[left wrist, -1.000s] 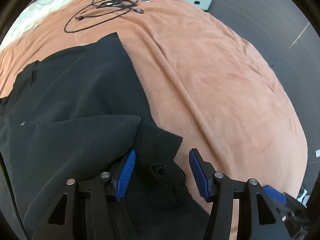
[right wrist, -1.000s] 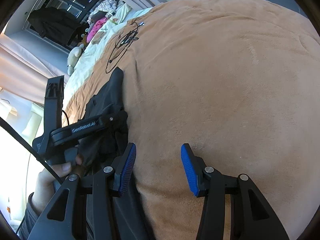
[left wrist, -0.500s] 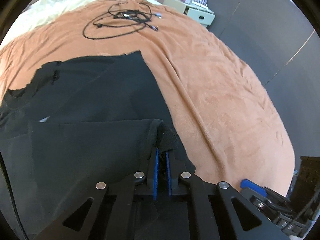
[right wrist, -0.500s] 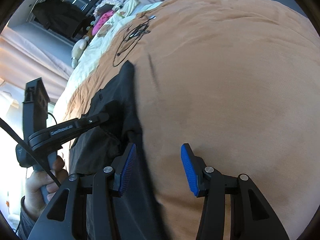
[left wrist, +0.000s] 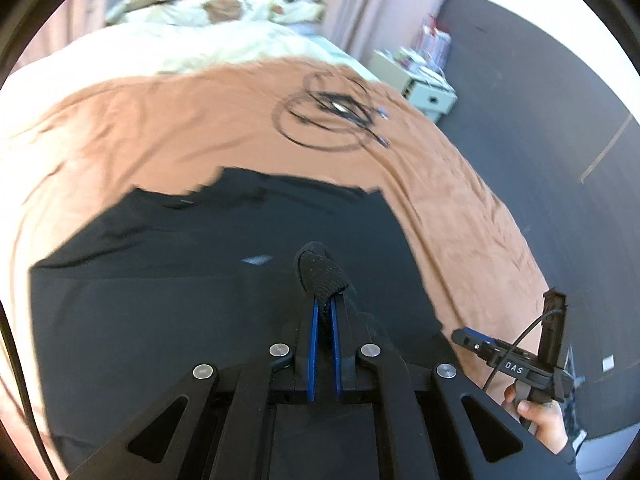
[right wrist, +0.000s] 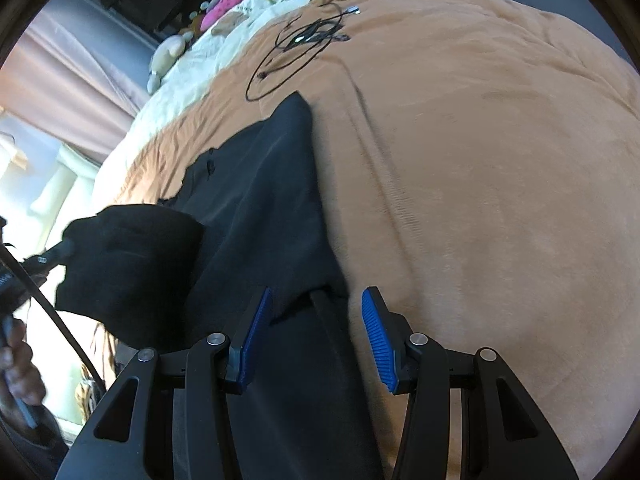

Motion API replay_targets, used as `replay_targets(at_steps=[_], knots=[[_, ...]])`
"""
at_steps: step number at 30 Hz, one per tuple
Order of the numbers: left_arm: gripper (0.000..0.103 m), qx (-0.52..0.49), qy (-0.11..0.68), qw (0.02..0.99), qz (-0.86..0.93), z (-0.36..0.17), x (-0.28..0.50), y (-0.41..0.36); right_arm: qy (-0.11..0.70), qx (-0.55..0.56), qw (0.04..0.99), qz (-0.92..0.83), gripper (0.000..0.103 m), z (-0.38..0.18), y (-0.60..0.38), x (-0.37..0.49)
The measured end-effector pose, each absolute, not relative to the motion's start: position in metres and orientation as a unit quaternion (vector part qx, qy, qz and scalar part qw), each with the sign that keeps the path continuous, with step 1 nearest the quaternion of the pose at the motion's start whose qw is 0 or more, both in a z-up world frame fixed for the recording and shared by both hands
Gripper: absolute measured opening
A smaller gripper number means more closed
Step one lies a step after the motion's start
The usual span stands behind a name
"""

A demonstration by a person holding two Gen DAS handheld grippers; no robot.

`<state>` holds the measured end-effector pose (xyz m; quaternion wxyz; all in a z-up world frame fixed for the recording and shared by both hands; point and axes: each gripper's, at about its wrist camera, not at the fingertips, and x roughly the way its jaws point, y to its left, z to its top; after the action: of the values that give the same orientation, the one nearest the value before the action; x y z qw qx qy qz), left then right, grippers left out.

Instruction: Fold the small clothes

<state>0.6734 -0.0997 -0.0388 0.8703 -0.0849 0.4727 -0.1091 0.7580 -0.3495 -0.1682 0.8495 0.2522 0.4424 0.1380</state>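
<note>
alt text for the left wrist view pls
The left gripper is shut on a bunched fold of a black garment spread over a brown blanket. A coiled black cable lies beyond, and the right gripper shows at lower right.

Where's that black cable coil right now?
The black cable coil lies on the brown blanket, beyond the black garment's far edge, toward the white nightstand.

black garment [left wrist: 168, 280], tan blanket [left wrist: 120, 132], blue pads [right wrist: 378, 340]
</note>
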Motion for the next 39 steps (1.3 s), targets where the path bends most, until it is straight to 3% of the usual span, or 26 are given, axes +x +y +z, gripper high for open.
replay_targets(at_steps=[6, 16, 34, 36, 39], knots=[[0.006, -0.107, 0.447, 0.885, -0.068, -0.007, 0.654, -0.02, 0.474, 0.204, 0.848, 0.121, 0.031, -0.173, -0.325, 0.769], [0.005, -0.127, 0.431, 0.893, -0.005, 0.001, 0.629, 0.079, 0.49, 0.161, 0.852, 0.088, 0.03, -0.172, -0.299, 0.777], [0.007, -0.182, 0.509, 0.838, 0.074, -0.125, 0.599, 0.176, 0.482, 0.135, 0.862, 0.076, 0.024, -0.178, -0.293, 0.768], [0.011, -0.189, 0.511, 0.836, 0.072, -0.128, 0.594, 0.184, 0.482, 0.134, 0.862, 0.078, 0.024, -0.177, -0.295, 0.766], [0.033, -0.198, 0.51, 0.834, 0.068, -0.134, 0.585, 0.189, 0.486, 0.139, 0.859, 0.08, 0.025, -0.176, -0.298, 0.767]])
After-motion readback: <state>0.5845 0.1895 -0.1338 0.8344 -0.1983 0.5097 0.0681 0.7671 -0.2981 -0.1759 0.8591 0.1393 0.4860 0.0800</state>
